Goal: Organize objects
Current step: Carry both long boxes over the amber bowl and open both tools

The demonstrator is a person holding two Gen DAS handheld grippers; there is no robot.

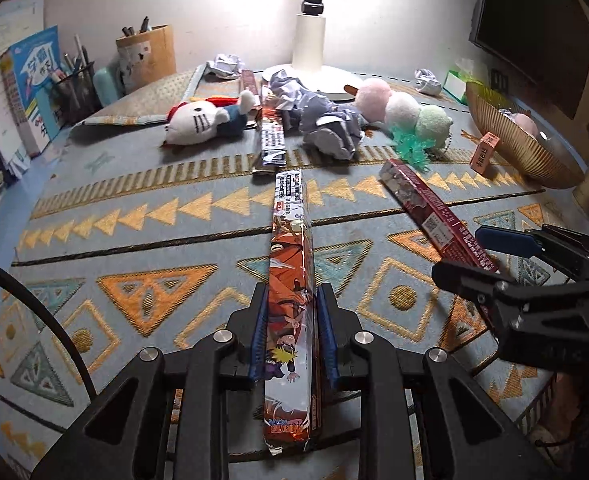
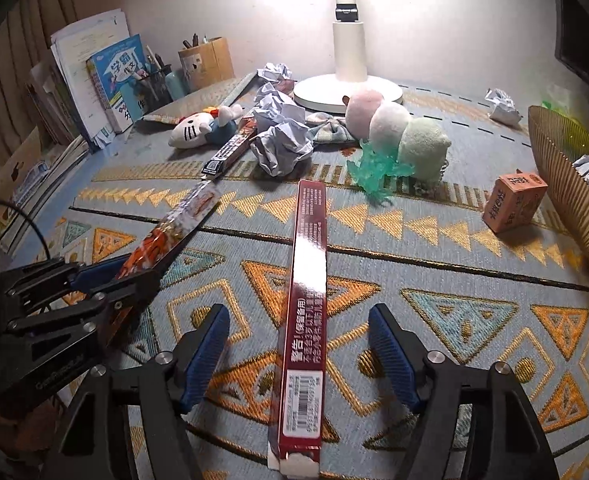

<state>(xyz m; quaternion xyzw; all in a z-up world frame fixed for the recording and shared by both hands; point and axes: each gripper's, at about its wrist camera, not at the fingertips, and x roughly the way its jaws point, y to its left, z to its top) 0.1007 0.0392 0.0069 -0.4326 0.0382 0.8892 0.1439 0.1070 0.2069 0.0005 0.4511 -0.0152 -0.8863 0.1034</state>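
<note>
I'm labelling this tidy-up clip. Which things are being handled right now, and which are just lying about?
In hand:
- orange box, left gripper shut on it
- red box, between the open right gripper

Lying about:
- cat plush
- crumpled paper
- lamp

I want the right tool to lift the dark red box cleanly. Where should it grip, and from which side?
Grip the dark red box across its narrow width, near the end closest to the right tool, coming down from above. It lies flat and long on the patterned mat, lined up between the open fingers, so only the two long side faces fit the pads.
</note>
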